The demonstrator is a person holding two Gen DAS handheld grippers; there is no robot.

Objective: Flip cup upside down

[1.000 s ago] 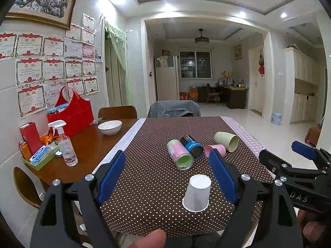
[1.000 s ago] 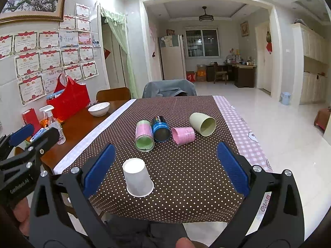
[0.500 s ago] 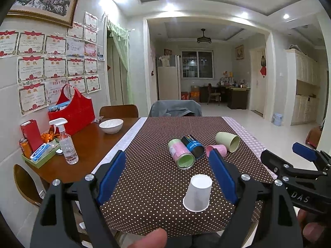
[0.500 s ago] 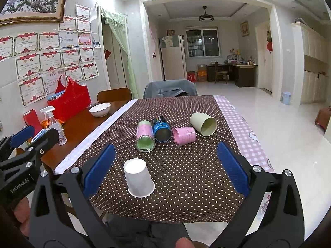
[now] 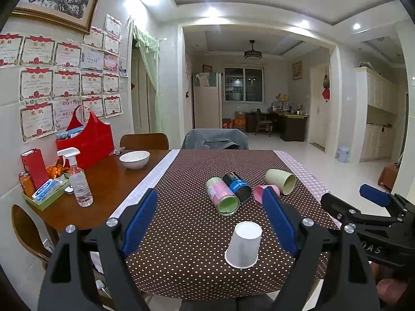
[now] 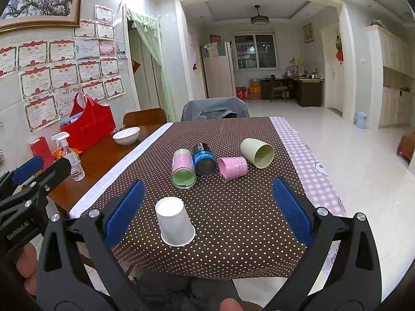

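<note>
A white paper cup (image 5: 243,245) stands upside down near the front edge of the brown dotted tablecloth (image 5: 192,233); it also shows in the right wrist view (image 6: 175,221). My left gripper (image 5: 212,223) is open and empty, held back from the cup, which sits toward its right finger. My right gripper (image 6: 207,210) is open and empty, with the cup near its left finger. Each gripper shows at the edge of the other's view.
Behind the white cup lie a green-pink cup (image 6: 183,172), a dark blue cup (image 6: 204,159), a pink cup (image 6: 232,167) and a pale green cup (image 6: 257,153), all on their sides. A bowl (image 5: 134,159), spray bottle (image 5: 77,181) and red bag (image 5: 87,140) stand at left.
Both views have shifted only slightly; the cups have not moved and both grippers stay open.
</note>
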